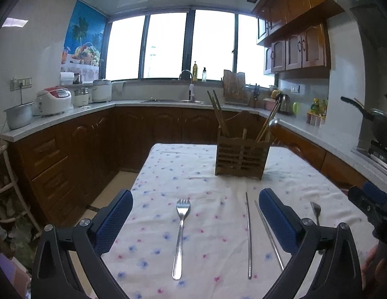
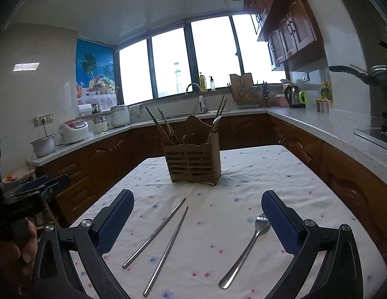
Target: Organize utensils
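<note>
Since both the left gripper (image 1: 196, 220) and right gripper (image 2: 197, 220) hang spread and empty, the thin metal chopsticks (image 2: 166, 239) between the right fingers could skid on the tablecloth (image 2: 243, 174) when pinched.

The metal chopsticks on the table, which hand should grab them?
Probably the right gripper: the chopsticks lie in front of it between its open fingers. From the left gripper, the fork is centred and the chopsticks sit off to the side.

No legible text, label, brand or number anywhere in either view.
</note>
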`<state>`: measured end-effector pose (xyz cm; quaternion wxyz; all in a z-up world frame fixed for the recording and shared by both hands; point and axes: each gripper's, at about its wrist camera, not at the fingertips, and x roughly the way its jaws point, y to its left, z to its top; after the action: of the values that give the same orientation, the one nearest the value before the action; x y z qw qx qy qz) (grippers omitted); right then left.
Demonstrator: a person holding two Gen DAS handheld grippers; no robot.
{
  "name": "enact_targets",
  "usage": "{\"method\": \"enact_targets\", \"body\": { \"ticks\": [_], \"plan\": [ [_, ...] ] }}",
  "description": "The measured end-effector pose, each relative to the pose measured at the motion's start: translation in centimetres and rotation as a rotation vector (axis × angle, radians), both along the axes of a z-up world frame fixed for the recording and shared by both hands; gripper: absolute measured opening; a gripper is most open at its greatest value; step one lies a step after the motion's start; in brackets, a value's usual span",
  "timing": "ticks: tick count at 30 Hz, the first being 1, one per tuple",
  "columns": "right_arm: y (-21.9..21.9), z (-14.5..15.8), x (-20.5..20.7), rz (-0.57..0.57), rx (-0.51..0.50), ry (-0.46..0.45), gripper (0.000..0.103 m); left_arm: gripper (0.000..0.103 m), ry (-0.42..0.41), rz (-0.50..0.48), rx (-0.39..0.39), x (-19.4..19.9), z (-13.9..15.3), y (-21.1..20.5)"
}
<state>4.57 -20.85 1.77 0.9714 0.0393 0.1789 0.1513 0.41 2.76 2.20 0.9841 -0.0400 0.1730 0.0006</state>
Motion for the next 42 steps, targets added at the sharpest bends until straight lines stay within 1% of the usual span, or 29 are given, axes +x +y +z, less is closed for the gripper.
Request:
{"method": "enact_targets", "body": {
  "ticks": [4,8,15,21,32,42],
  "plan": [
    [0.1,-0.9,-0.7,-0.016,-0.031,-0.032,0.103,0.102,0.005,0.012,0.014,-0.1,-0.5,-0.2],
    [0.5,-1.7,-0.7,-0.009,-0.056,-0.017,0.103,0.102,0.016,0.026,0.035,0.2,-0.9,-0.2],
    [0.7,-2.3,-0.5,0.001,-0.057,-0.002,0.103,0.102,0.044,0.039,0.05,0.7,-1.2,0.0],
    [0.7,-2.7,-0.3,0.006,-0.054,0.001,0.103,0.102,0.046,0.044,0.051,0.8,-1.0,0.0],
    [0.4,-3.0,-0.1,0.008,-0.04,-0.008,0.103,0.102,0.033,0.051,0.063,0.7,-1.7,0.0],
    [0.1,-3.0,-0.1,0.006,-0.037,-0.002,0.103,0.102,0.043,0.043,0.063,0.7,-1.8,0.0]
  ]
}}
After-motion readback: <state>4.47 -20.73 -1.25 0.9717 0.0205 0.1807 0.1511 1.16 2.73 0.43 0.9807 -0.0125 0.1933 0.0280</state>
